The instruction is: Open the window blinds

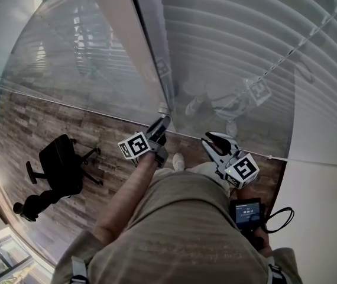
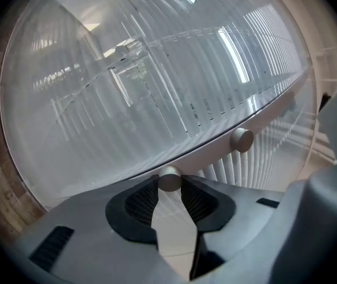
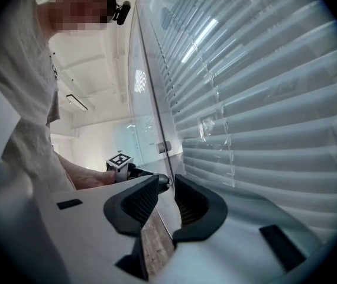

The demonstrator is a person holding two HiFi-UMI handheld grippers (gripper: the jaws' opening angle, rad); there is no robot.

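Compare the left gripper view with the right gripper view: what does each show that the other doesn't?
Left gripper view only: the left gripper shut on a small round knob, pinched between its fingers. Right gripper view only: the person's sleeve, the left gripper's marker cube, and the right gripper open, holding nothing. Both: the slatted blinds.

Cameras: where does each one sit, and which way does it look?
Head view: on the person's head, looking steeply down at the floor and blinds; shows their shirt, an arm, the left gripper and right gripper.
Left gripper view: on the left gripper, facing the glass; its jaws clamp a round knob.
Right gripper view: on the right gripper, looking along the blinds; its jaws stand apart, empty; the person's sleeve shows.
Shared: head and right gripper views both show the left gripper.
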